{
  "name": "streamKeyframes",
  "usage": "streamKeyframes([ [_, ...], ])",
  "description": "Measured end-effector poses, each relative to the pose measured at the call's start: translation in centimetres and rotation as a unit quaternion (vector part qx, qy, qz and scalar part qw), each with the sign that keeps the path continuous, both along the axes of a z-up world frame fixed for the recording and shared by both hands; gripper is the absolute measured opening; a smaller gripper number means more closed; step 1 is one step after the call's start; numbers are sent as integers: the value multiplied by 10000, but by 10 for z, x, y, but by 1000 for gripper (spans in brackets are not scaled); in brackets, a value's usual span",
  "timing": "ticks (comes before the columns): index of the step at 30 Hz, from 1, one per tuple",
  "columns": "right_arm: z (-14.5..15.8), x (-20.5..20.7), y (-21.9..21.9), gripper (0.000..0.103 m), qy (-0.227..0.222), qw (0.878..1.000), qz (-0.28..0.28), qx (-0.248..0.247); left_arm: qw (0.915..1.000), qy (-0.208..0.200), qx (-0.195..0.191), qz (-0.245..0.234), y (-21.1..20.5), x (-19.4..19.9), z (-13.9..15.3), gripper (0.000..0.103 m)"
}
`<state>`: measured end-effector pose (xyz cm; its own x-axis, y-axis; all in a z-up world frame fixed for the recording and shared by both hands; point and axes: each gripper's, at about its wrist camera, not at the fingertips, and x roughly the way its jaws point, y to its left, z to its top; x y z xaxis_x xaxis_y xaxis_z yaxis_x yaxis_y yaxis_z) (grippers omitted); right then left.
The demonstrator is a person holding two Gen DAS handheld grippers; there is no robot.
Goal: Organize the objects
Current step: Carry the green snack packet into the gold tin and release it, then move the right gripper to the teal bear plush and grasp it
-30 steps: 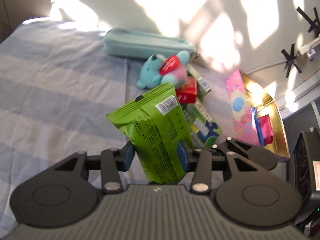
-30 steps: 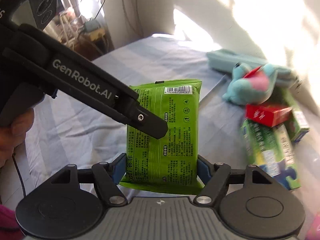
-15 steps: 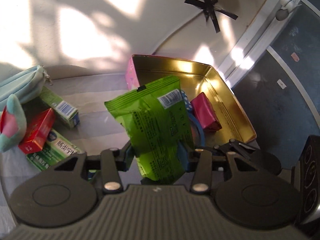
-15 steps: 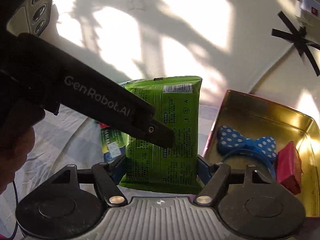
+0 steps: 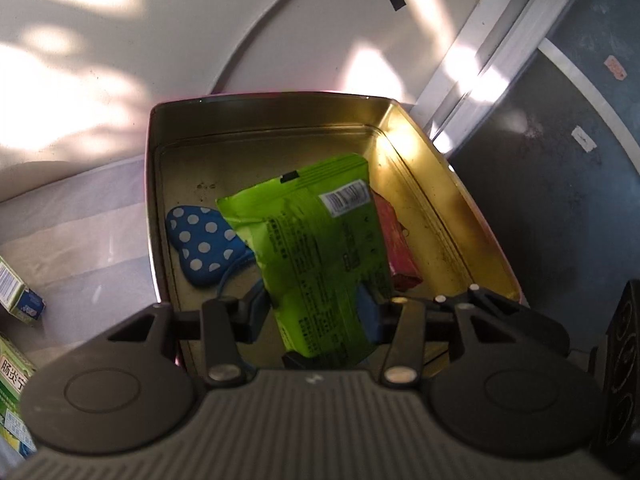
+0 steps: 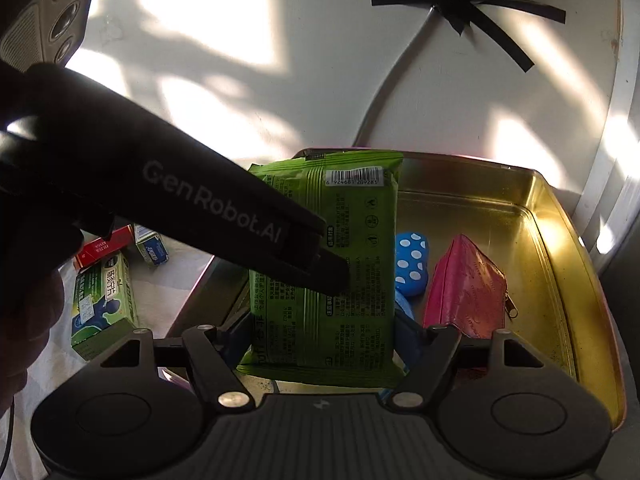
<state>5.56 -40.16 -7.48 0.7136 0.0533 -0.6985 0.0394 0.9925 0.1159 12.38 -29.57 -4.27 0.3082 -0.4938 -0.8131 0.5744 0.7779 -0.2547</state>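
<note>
Both tongs pinch the same green snack packet (image 5: pixel 320 256), the left tongs (image 5: pixel 316 316) and the right tongs (image 6: pixel 324 332) each closed on its lower sides, holding it over the open gold tin (image 5: pixel 460 200). Below lie a blue polka-dot bow (image 5: pixel 200 240) and a pink pouch (image 6: pixel 464 288). To place it well, I judge: lower it flat into the bare floor near the tin's far wall, then part both tongs together so it does not tip against the rim
</note>
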Motion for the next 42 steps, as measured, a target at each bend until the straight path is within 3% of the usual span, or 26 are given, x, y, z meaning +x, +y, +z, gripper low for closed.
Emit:
streamKeyframes([
  [6, -9, 1, -7, 72, 165, 9997, -159, 98, 9991, -168, 388, 93, -5, 4, -7, 49],
  [17, 25, -24, -3, 72, -305, 9988, -388, -28, 9953, -720, 545, 335, 30, -29, 24, 49],
  [26, 40, -39, 41, 71, -437, 9989, -113, -130, 9876, -840, 621, 1168, 109, -54, 31, 50],
  [34, 49, -31, 107, 66, -499, 9972, 515, -188, 9718, -835, 952, 1989, 192, -63, 22, 50],
  [42, 46, -19, 174, 66, -395, 9933, 1068, -217, 9589, -703, 1168, 2489, 262, -67, 11, 51],
])
